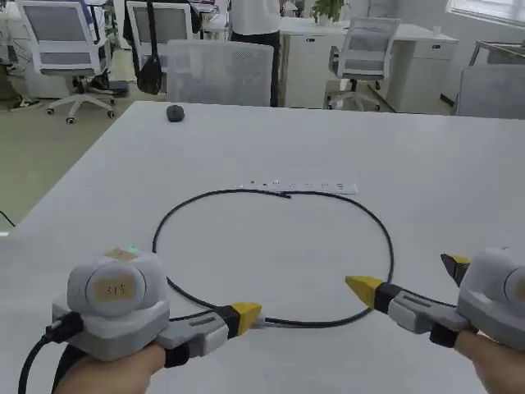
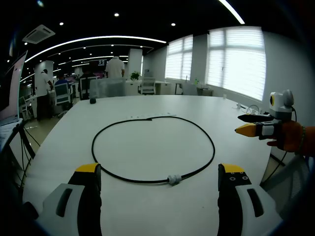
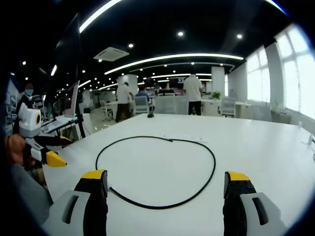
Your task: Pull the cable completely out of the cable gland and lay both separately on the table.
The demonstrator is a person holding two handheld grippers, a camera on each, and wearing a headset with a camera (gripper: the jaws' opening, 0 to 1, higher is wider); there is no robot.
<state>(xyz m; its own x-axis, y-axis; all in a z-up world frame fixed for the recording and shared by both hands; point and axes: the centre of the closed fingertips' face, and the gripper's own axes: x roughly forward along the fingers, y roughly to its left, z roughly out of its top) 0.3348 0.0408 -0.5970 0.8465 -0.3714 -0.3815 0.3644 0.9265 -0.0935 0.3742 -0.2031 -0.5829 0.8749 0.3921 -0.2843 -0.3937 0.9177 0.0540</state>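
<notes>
Placement of the small pale grey plastic cable gland (image 2: 172, 179) decides the coming move. It lies on the white table (image 1: 459, 180) straight ahead of the left gripper (image 2: 160, 169), near it and just right of the midline between its 2 yellow-tipped jaws. Those jaws stand wide apart and hold nothing.

The thin black cable (image 1: 197, 198) is threaded through the gland. There its long axis runs crosswise to that claw, side to side across the opening, before it curves away into 1 large loop on the table.

The right gripper (image 3: 165, 175) is likewise spread wide and empty. Bare cable from the near arc of the loop lies ahead of it, and the gland is off toward its left.

The left claw looks the nearer to the gland, so it would likely close on that. The right would then take the cable just beside the gland and draw it along the cable's own line. Nothing is separated yet.
</notes>
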